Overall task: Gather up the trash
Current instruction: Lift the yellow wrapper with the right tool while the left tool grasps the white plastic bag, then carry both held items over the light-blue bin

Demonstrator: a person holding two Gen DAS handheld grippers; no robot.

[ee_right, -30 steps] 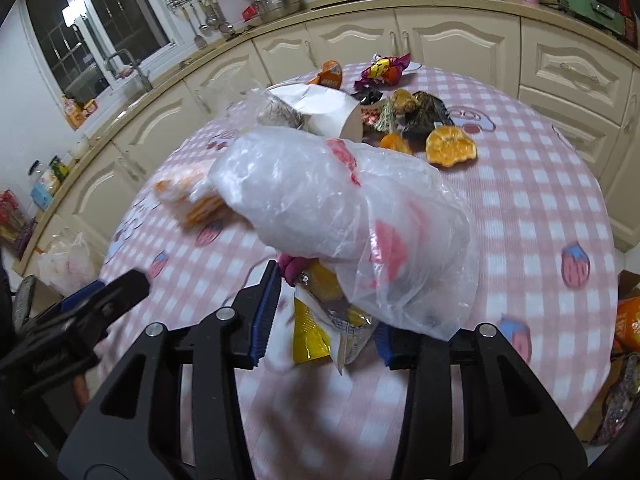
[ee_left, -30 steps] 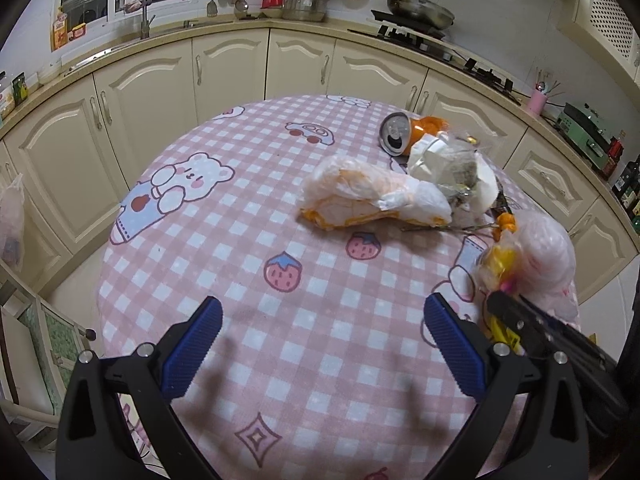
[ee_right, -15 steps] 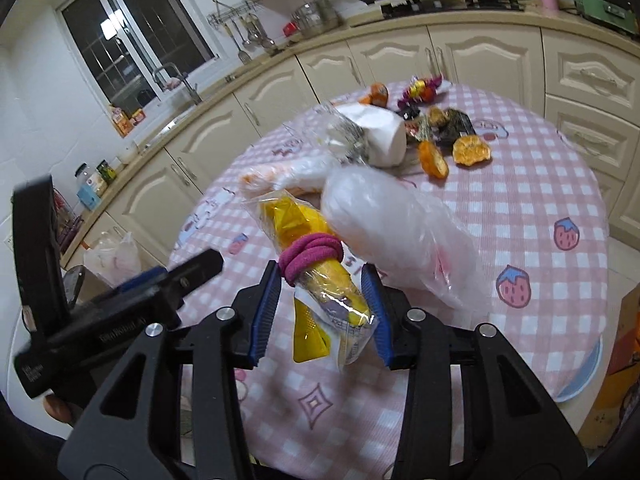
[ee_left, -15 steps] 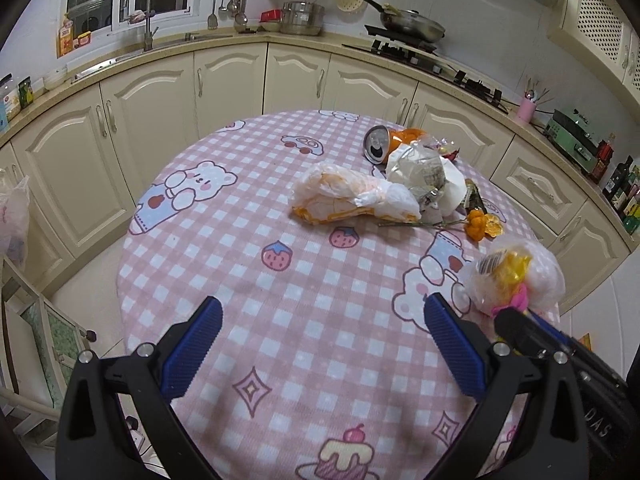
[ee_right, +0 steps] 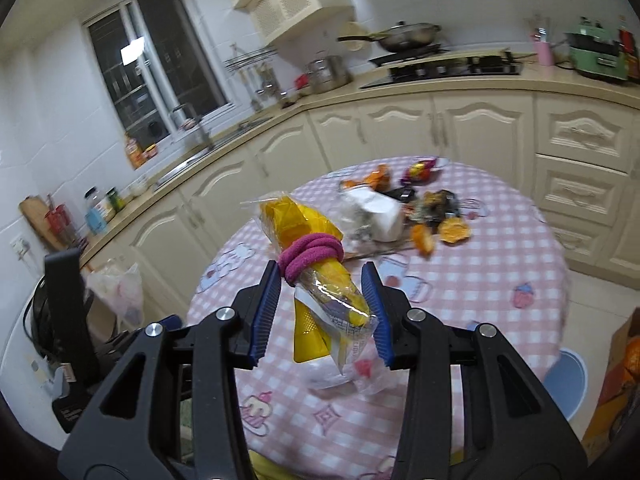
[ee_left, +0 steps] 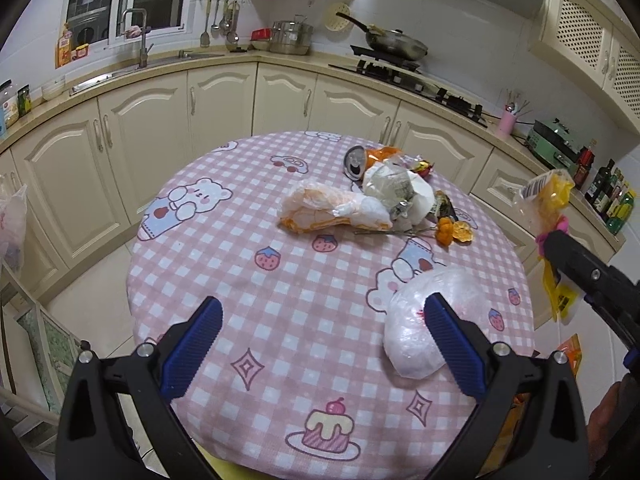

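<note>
1. The right tongs [ee_right: 324, 312] are clenched on a yellow packet [ee_right: 320, 264], clear-wrapped and bound with a pink hair band [ee_right: 311, 254]. The packet is held in the air above the near part of the surface [ee_right: 500, 264].
2. In the left wrist view the same packet [ee_left: 548, 200] shows at the right edge, with only part of the right tongs visible below it.
3. The left tongs [ee_left: 320, 344] are released, jaws spread wide over the near edge of the pink checked surface [ee_left: 248, 208], grasping nothing.
4. A white plastic bag [ee_left: 416, 320] lies on the surface; the right pad of the left tongs covers part of it, and whether they touch cannot be told.
5. Farther back lies a pile of trash: an orange-and-white bag [ee_left: 328, 210], a crumpled white wrapper [ee_left: 396, 190], a tipped can [ee_left: 354, 162] and orange peel [ee_left: 454, 232]. The pieces overlap, so their edges are hard to separate.
6. The right wrist view is blurred; the pile [ee_right: 400, 208] there reads only as white, orange and dark patches.
</note>
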